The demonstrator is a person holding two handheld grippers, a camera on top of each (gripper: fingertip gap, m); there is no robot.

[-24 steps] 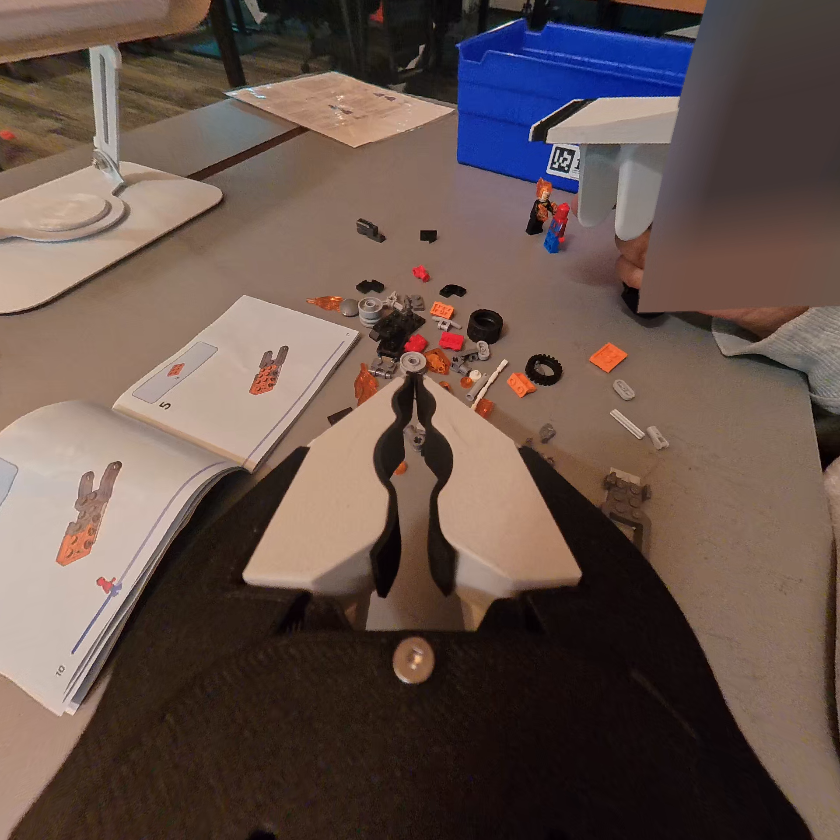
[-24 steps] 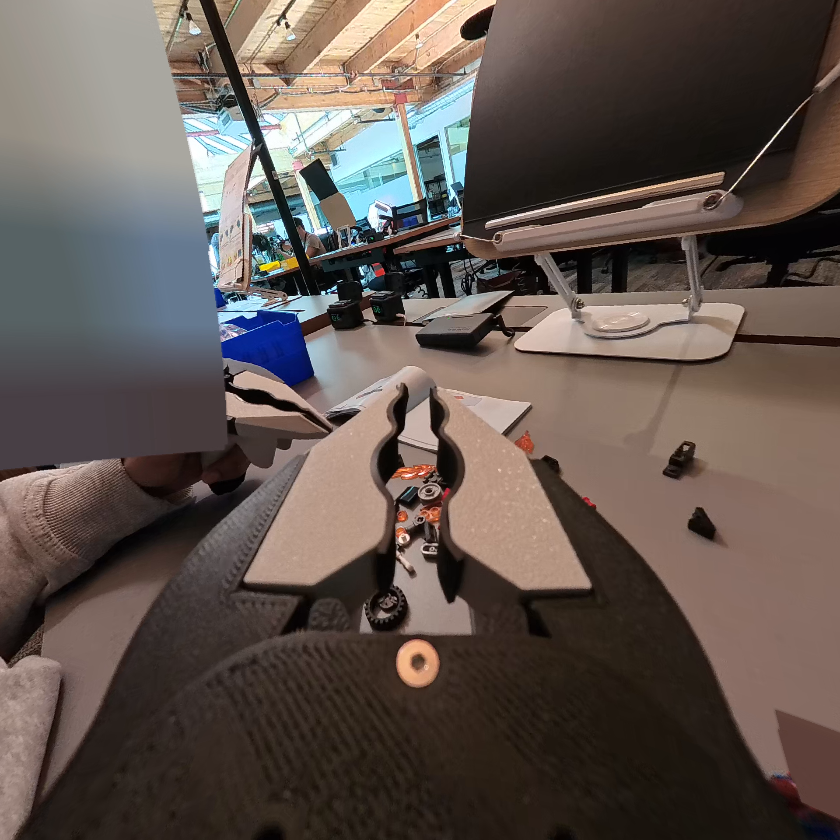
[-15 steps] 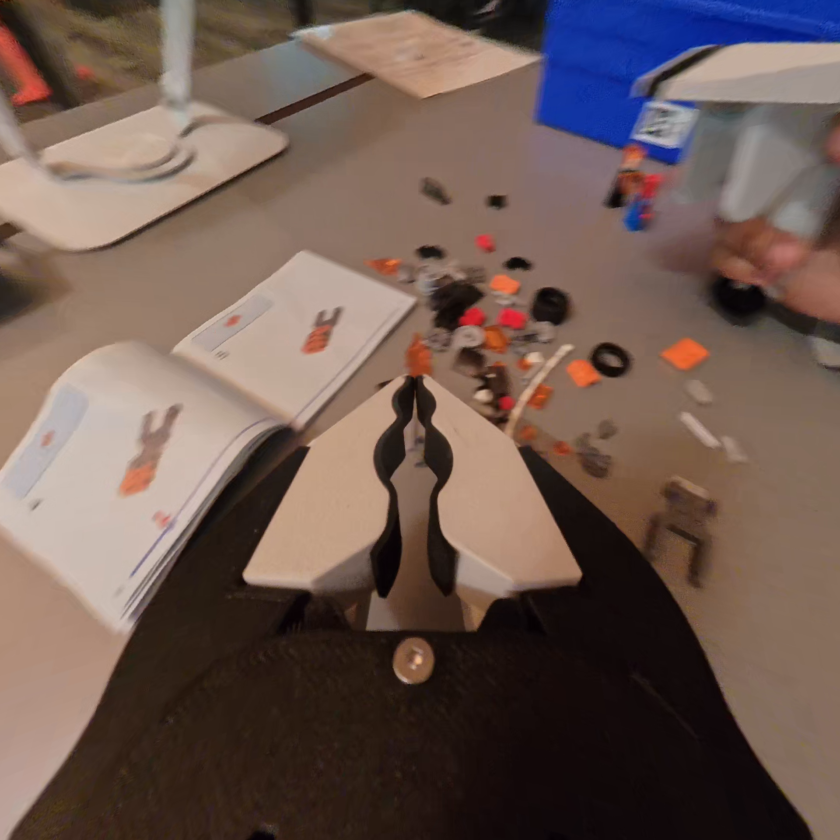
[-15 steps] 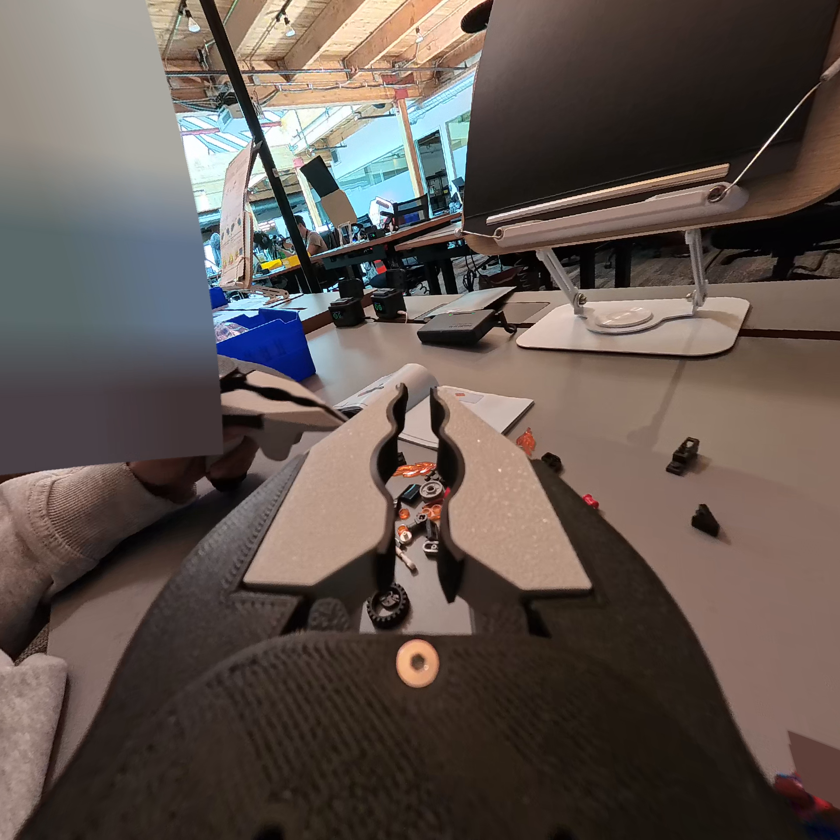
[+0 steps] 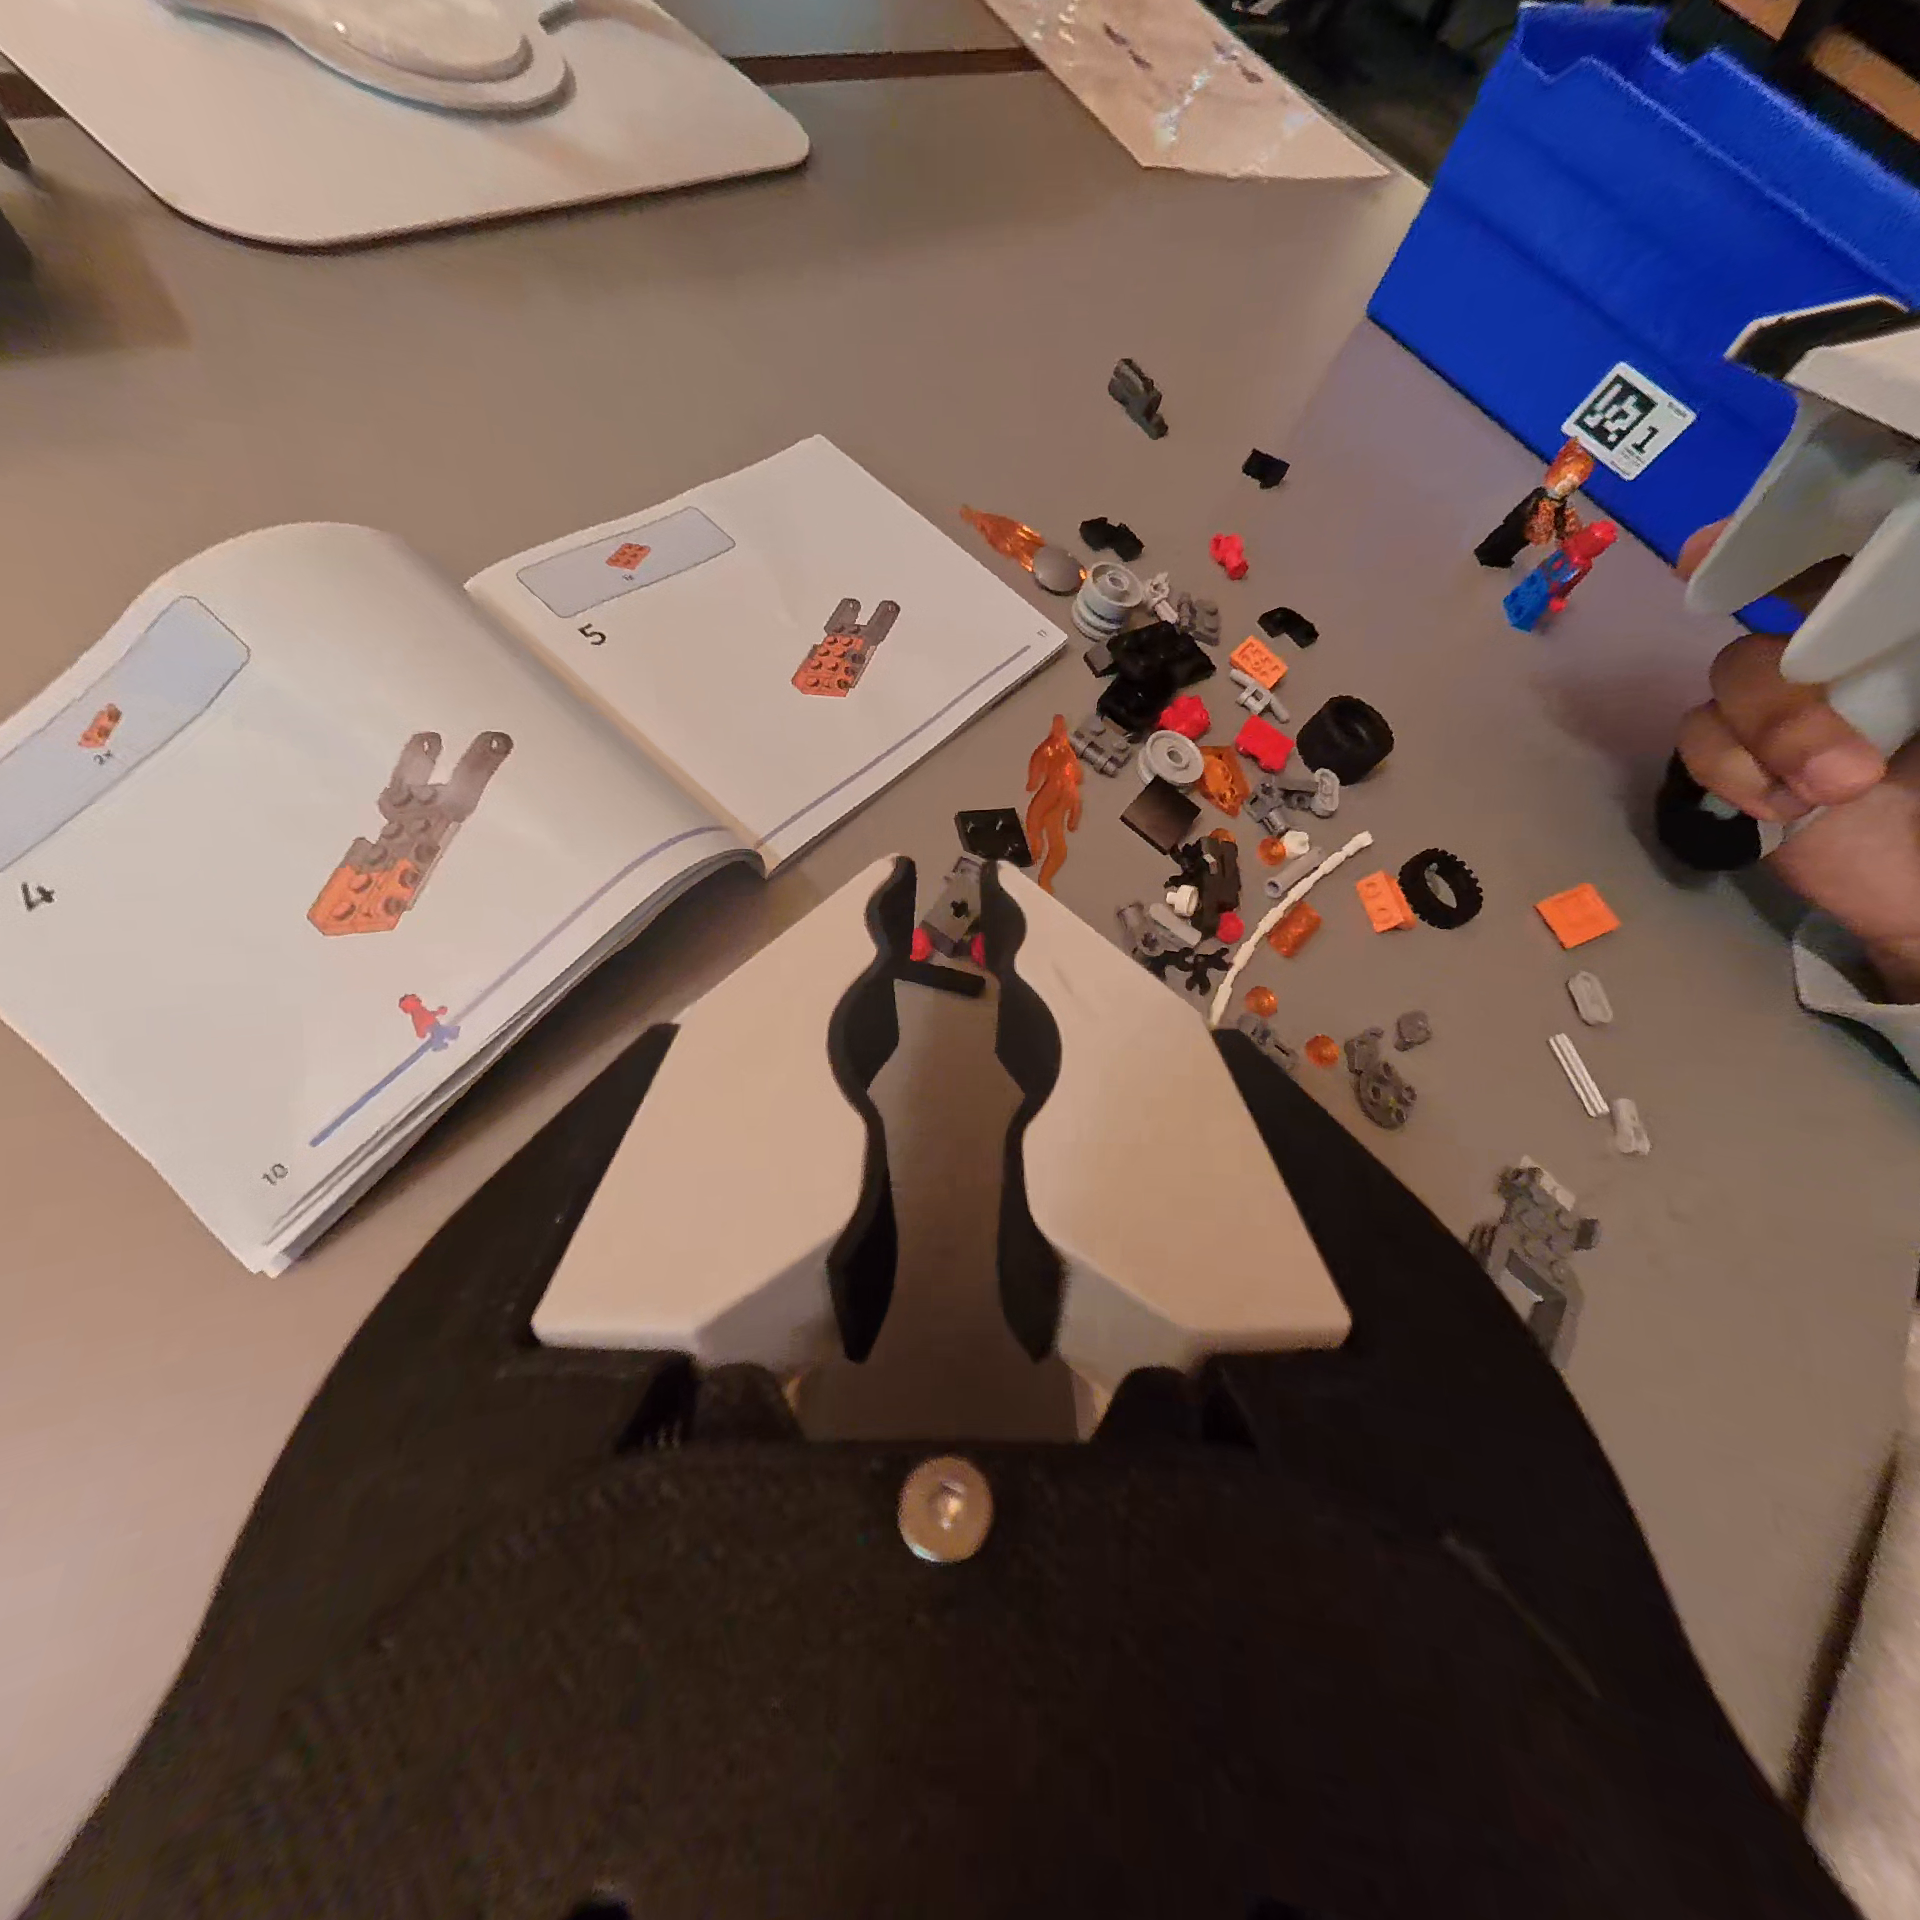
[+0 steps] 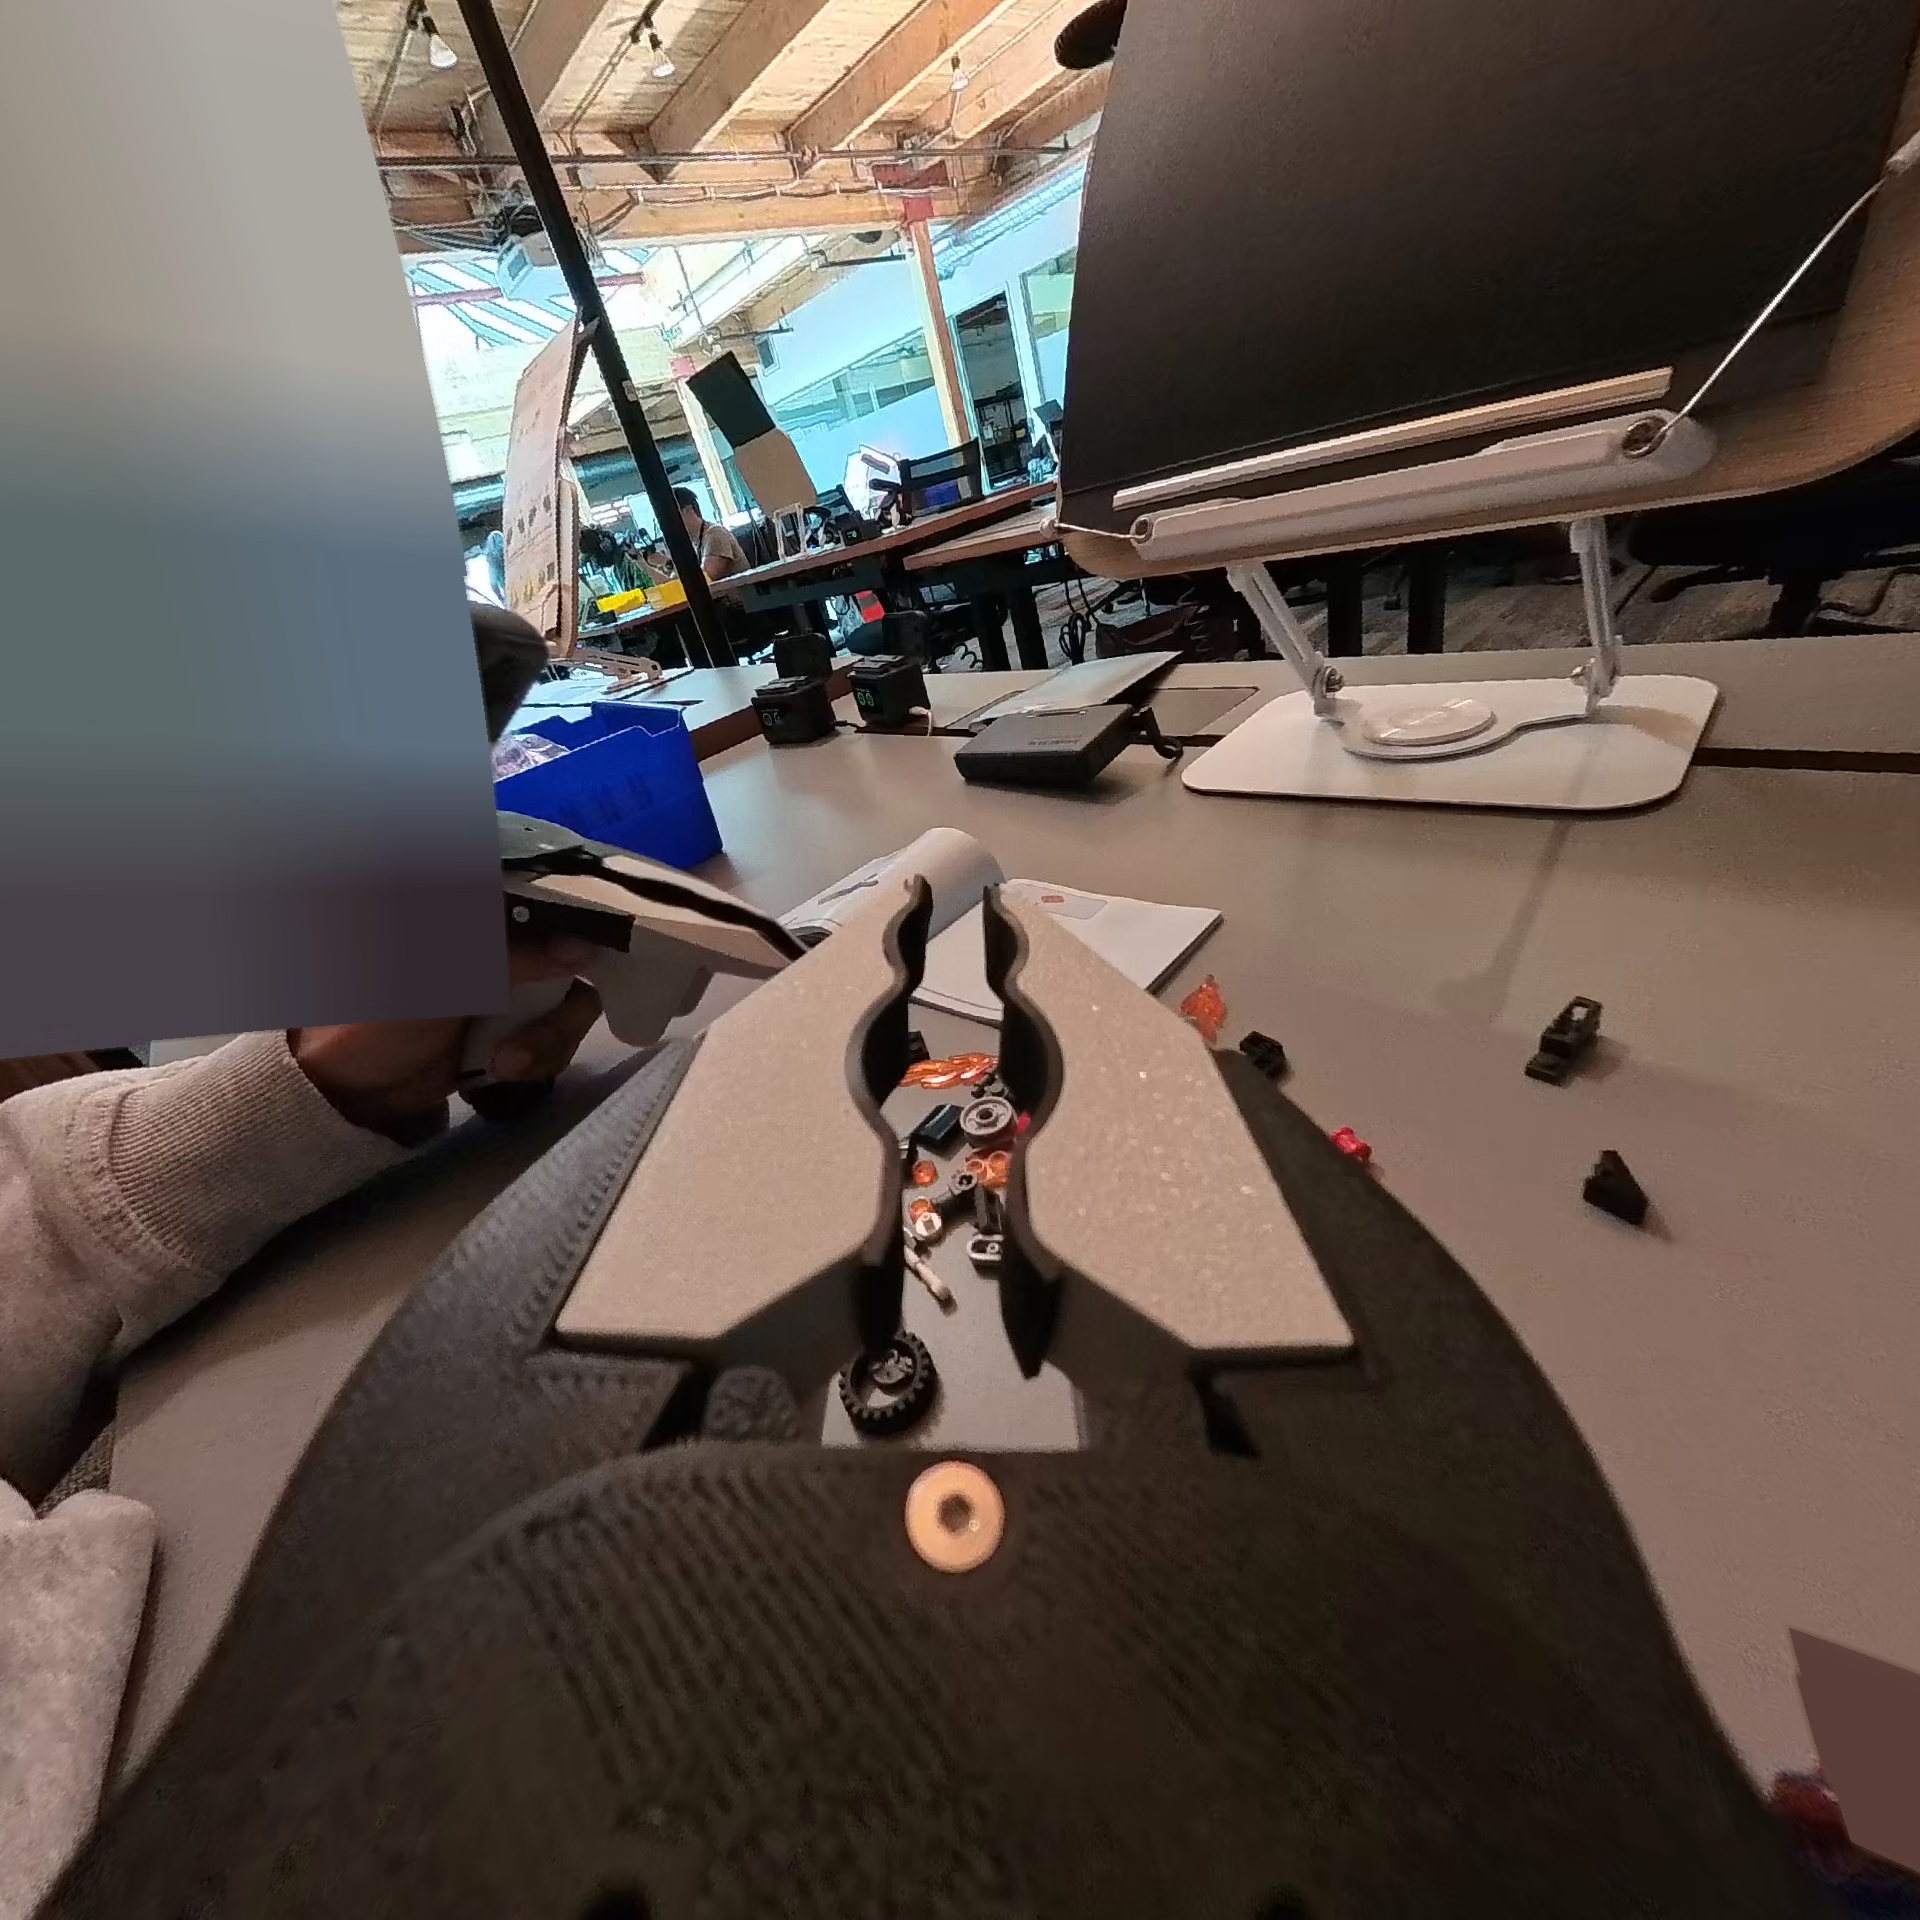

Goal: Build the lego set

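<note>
The grey worktop (image 5: 520, 364) carried everything. Far back sat the white flat base of a monitor stand (image 5: 416, 125), and at the right edge a blue plastic bin (image 5: 1621, 208). The open white instruction booklet (image 5: 416, 831) lay to my left, its pages showing an orange-and-grey forked assembly.

My left tool (image 5: 948, 883) was where the change came. A moment before, its tips had been pressed together over the middle of the scatter. Now they stood a little apart, gripping nothing, and the view had swung toward the booklet's near corner. My right tool (image 6: 951, 899) had hardly moved: it hung low over the far side of the heap, tips a narrow gap apart and empty.

The loose lego pieces (image 5: 1226, 769) lay spread in orange, red, black and grey just right of the booklet. Two small minifigures (image 5: 1553, 540) stood near the bin, and a dark grey forked plate (image 5: 1532, 1236) lay apart at the near right.

Smallest of all, a little grey piece with red studs (image 5: 951, 914) lay on the worktop, in line with the left tool's gap. I judged the parting tips meant I was lining up a pick on it. The build itself looked barely begun, since no orange bricks sat on the forked plate.
</note>
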